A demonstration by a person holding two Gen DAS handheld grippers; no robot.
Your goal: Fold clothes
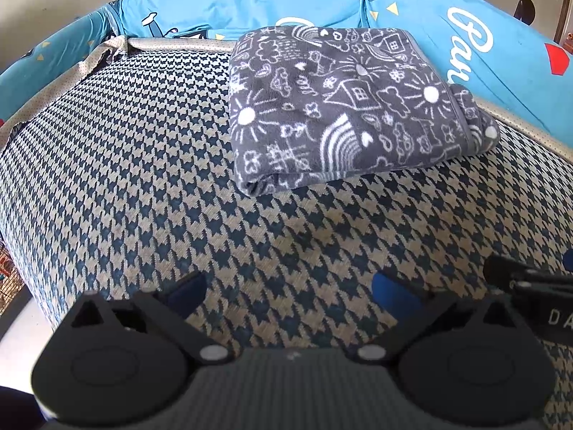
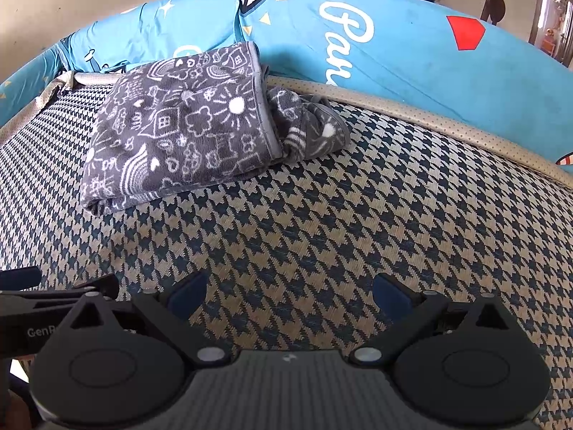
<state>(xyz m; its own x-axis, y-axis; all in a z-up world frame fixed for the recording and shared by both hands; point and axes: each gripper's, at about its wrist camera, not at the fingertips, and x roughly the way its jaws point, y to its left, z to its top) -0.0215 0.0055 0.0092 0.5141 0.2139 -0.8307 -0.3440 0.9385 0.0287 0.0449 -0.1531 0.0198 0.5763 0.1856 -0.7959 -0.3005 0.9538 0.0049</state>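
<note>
A grey cloth with white doodle drawings (image 1: 343,107) lies folded into a thick rectangle on the houndstooth cushion (image 1: 125,179), toward the back. In the right wrist view the same folded cloth (image 2: 179,125) sits at the upper left, with a bunched end (image 2: 311,129) sticking out on its right side. My left gripper (image 1: 290,292) stands open well in front of the cloth, nothing between its blue pads (image 1: 189,288). My right gripper (image 2: 290,292) is open too, empty, over bare cushion (image 2: 358,215). Each gripper shows at the edge of the other's view.
Blue printed cushions (image 1: 286,3) with white lettering (image 2: 343,36) line the back of the seat behind a beige piped edge (image 2: 429,118). The seat's left edge (image 1: 21,251) drops away. A wall and room furniture (image 2: 494,3) show beyond.
</note>
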